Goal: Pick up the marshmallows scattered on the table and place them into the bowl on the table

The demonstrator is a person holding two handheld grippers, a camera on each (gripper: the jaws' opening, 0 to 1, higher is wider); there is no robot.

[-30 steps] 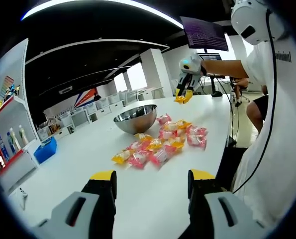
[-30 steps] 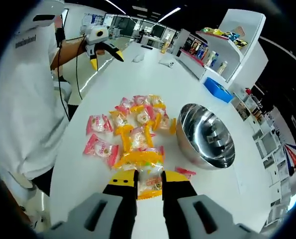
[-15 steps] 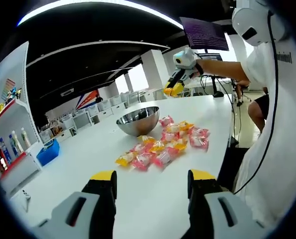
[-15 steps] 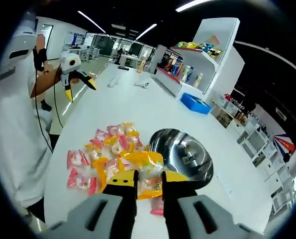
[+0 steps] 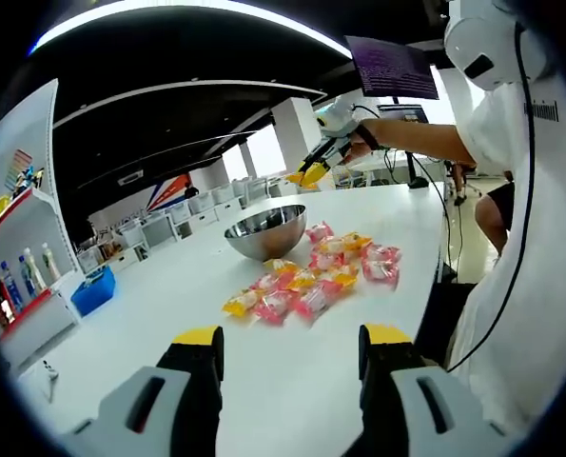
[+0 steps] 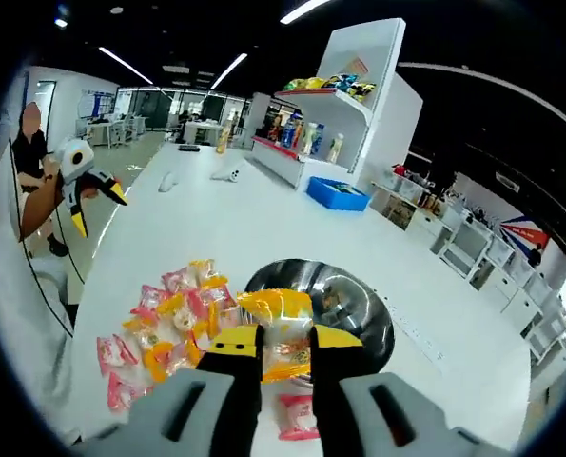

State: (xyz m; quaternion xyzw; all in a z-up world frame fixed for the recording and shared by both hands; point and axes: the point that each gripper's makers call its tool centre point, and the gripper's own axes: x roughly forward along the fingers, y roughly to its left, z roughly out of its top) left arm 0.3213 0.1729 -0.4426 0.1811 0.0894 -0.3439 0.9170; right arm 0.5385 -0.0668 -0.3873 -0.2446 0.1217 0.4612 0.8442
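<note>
While the right gripper (image 6: 274,354) pinches a yellow marshmallow packet (image 6: 281,328) just in front of the steel bowl (image 6: 322,305), the good way is to carry it over the rim and part the jaws low above the hollow, so it cannot bounce out. It seems the packet hangs near the rim, though the lens bends this. The left gripper (image 5: 289,357) waits spread and empty over bare table (image 5: 130,305). The other marshmallows (image 5: 306,281) lie beside the bowl, near the table edge by the person (image 5: 525,248); free room is on the far side.
</note>
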